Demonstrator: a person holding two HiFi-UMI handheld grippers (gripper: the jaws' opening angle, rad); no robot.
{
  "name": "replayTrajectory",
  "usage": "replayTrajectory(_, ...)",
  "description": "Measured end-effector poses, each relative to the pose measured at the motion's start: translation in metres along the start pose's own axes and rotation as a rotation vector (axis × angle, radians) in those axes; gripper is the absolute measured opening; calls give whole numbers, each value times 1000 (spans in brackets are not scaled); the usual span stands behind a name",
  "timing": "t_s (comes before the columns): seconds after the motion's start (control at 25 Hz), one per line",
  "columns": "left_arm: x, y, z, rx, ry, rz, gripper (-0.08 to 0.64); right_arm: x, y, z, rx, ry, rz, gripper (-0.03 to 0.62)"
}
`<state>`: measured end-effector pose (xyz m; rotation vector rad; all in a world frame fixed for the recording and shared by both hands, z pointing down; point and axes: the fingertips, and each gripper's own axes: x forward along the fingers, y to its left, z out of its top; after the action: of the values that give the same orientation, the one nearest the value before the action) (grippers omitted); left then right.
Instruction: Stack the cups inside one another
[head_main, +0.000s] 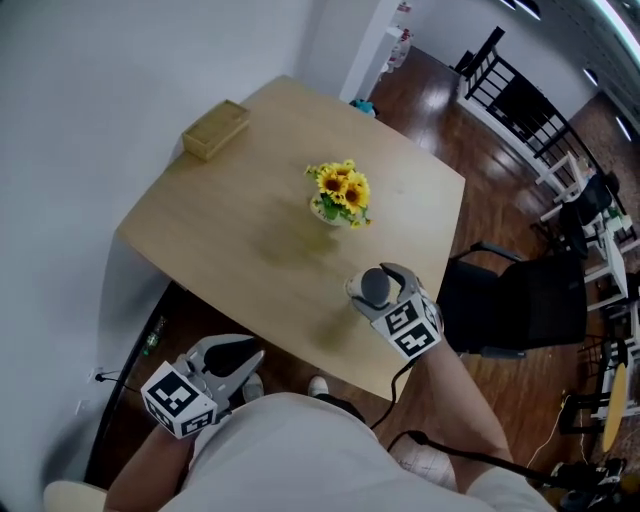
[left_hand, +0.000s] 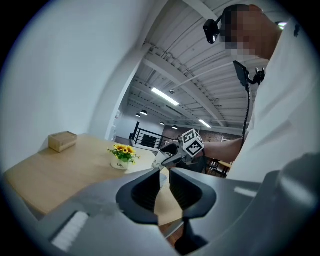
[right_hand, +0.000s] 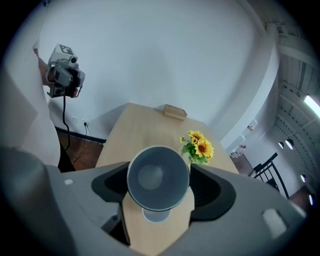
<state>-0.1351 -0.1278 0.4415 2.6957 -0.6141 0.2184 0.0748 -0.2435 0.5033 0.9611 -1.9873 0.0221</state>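
Note:
A grey cup (right_hand: 158, 175) hangs mouth toward the camera in the right gripper view, with my right gripper (right_hand: 158, 184) shut on its sides. Directly beneath it a second cup (right_hand: 156, 216) stands on the wooden table (right_hand: 135, 125), mostly hidden by the held one. In the head view the right gripper (head_main: 373, 297) holds that grey cup (head_main: 376, 284) above the table's near right part. My left gripper (head_main: 245, 360) hovers off the table's near edge, over the floor. Its jaws stand a narrow gap apart with nothing between them. From the left gripper (left_hand: 165, 187) I look across at the right gripper (left_hand: 165, 157).
A pot of yellow sunflowers (head_main: 340, 195) stands mid-table, beyond the held cup. A small wooden box (head_main: 215, 128) lies at the far left corner. A black chair (head_main: 520, 300) is to the table's right. A white wall runs along the left.

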Motion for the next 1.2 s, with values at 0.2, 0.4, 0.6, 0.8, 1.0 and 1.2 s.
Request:
replayTrajectory(0.2,30,-15,0,-6,-15,-32,78,-14,-19,-41,1,58,-10,365)
replayTrajectory(0.4,49,-27,-6,-33,-19,-12,86,-5,-19,-73,-15,92,26,365)
replayTrajectory(0.6,58,-39,-9,-43,-19,29,86,17,-11,-91,-57,99,65,366)
replayTrajectory(0.8,56,-47,-14,-54,-15,93,86,42,-6,-110,-52,115,99,372)
replayTrajectory(1.0,51,-52,-15,-53,-8,148,86,46,-5,-110,-20,73,127,388)
replayTrajectory(1.2,55,-61,-13,-38,2,168,86,23,-8,-97,-5,-9,120,393)
